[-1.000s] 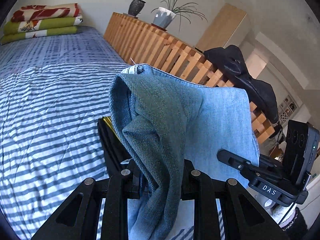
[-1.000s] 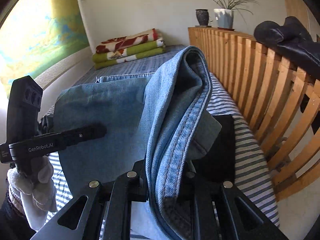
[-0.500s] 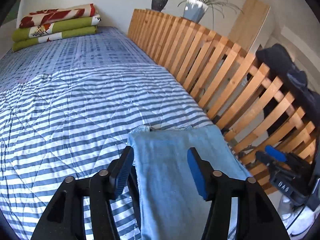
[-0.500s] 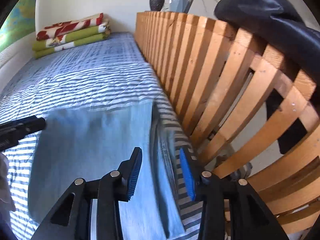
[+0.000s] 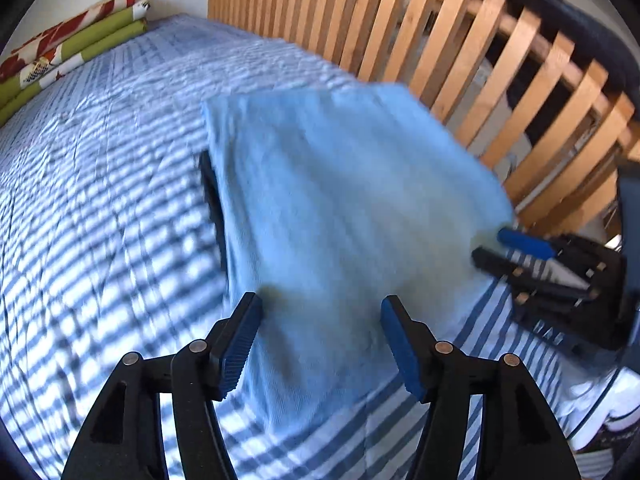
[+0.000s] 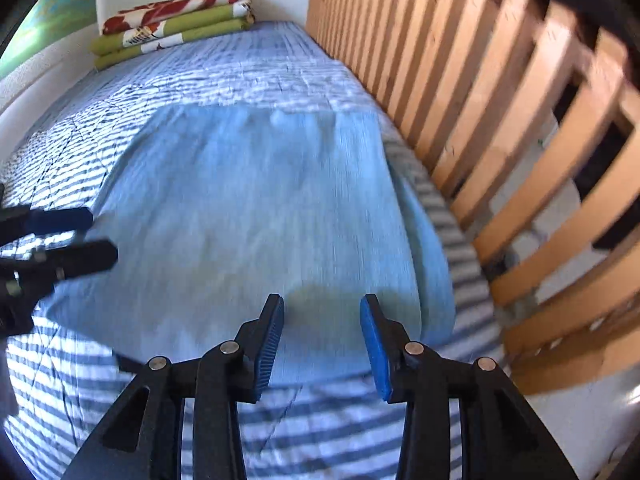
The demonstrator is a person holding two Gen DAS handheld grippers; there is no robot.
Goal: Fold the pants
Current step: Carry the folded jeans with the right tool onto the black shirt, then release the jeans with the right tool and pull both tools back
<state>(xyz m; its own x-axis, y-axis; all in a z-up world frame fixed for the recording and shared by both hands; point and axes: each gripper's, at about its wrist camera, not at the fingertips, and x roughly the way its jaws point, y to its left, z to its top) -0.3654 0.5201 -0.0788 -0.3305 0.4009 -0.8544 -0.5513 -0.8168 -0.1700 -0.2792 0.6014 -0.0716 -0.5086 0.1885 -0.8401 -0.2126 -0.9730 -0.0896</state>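
Nearest the cameras, left gripper (image 5: 320,336) jaws are opening and right gripper (image 6: 322,332) jaws stand apart, both empty above the folded light-blue denim pants (image 5: 344,216). These lie on the blue-striped quilt (image 5: 100,200), beside the wooden slatted rail (image 6: 500,120). Beyond the pants: stacked green-and-red folded blankets (image 6: 172,24).

Bright daylight, motion blur, fisheye edges

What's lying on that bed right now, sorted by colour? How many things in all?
Light blue: 1, the folded pants
Green: 2, folded blankets
Red and white: 1, patterned blanket on top of the stack
Total: 4 on the striped bed
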